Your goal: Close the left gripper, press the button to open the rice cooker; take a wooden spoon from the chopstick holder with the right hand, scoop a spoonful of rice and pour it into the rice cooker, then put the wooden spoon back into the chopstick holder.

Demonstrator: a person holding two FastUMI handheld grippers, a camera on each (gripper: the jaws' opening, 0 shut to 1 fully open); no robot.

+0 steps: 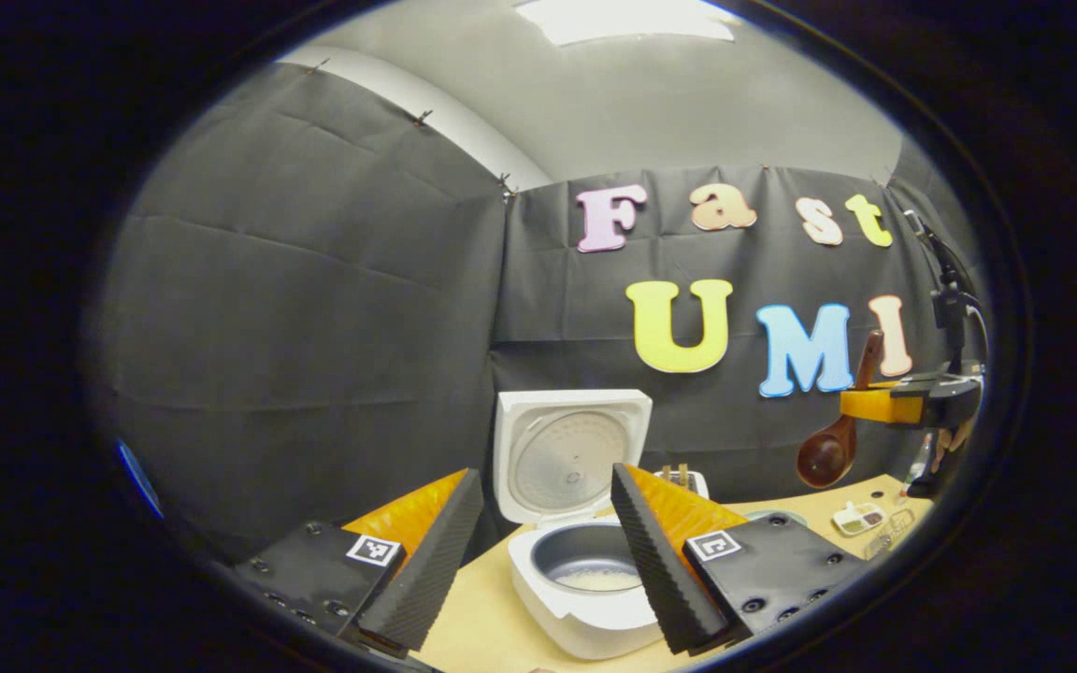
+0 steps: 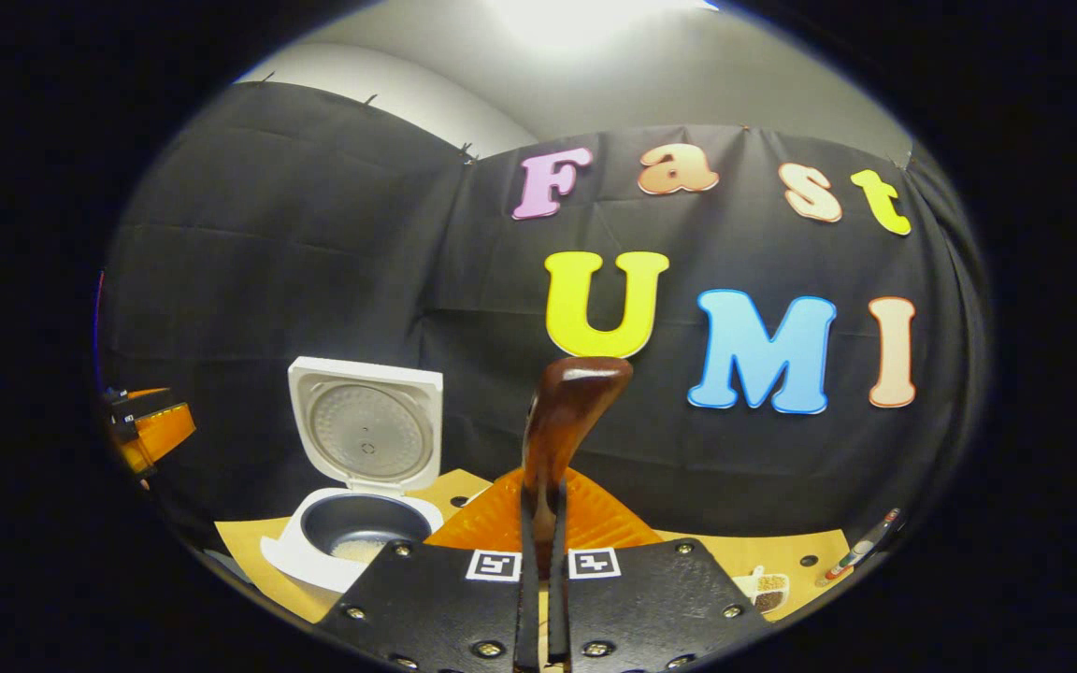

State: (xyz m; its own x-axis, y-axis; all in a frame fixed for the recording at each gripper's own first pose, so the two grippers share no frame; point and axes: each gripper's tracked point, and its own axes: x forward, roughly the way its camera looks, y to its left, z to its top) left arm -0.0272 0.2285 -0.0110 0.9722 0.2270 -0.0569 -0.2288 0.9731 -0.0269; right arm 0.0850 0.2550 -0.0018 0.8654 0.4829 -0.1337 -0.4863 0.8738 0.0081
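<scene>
Here, rice cooker [image 1: 585,570] lid up, rice inside, right claw [image 2: 538,523] clamping wooden spoon [image 2: 562,421], left claw [image 1: 538,551] wide apart.

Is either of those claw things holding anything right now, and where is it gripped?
The right gripper holds the wooden spoon by its handle; the left gripper is open, holding nothing.

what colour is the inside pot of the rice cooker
Dark grey, inside the white rice cooker; the pot shows best in the left gripper view.

left gripper [image 1: 538,551] hangs low with its jaws spread wide apart; right gripper [image 2: 538,561] is raised at far right, fingers pinched together on the wooden spoon [image 2: 562,421].
</scene>
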